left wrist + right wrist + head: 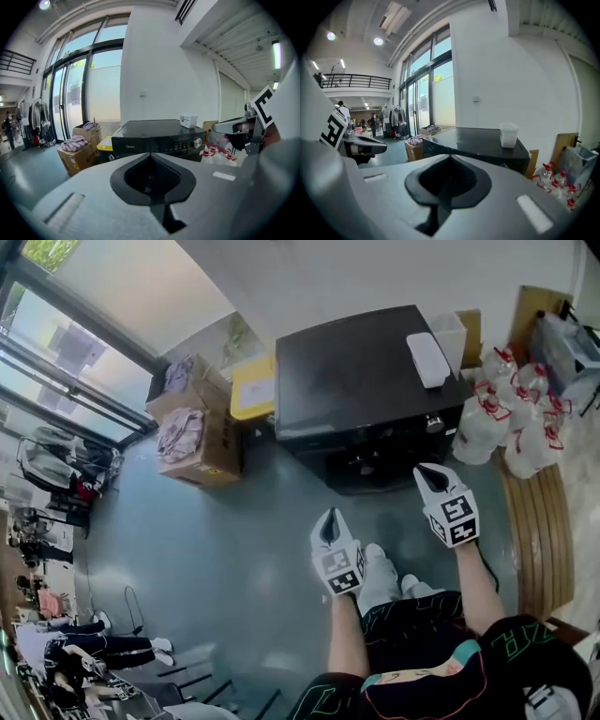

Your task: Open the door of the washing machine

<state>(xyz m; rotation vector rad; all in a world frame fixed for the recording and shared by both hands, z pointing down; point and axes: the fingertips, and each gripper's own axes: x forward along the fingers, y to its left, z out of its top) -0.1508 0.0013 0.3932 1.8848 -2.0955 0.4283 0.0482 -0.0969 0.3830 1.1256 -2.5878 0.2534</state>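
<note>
Left gripper: The grey-and-black two-jaw left gripper (329,521), with its marker cube, was held out ahead of the person's forearm. Its jaws were pressed fully together with nothing between them.
Right gripper: The matching grey-and-black right gripper (427,474) sat nearer the machine, jaws likewise closed and empty.
Boxes: Brown cardboard boxes (199,432) heaped with pinkish clothes stood on the grey-blue floor by the tall windows.
Bin: A yellow-lidded container (253,385) sat between the boxes and the machine.
Washing machine: The black box-shaped washing machine (361,371) stood against the white wall, ahead of both grippers and apart from them. Its silver control knob (434,424) faced the person, and the front below it lay in shadow.
Tub: A white rectangular plastic tub (428,359) rested on the machine's top.
Bottles: Clear red-capped plastic bottles (516,423) were clustered just right of the machine.
</note>
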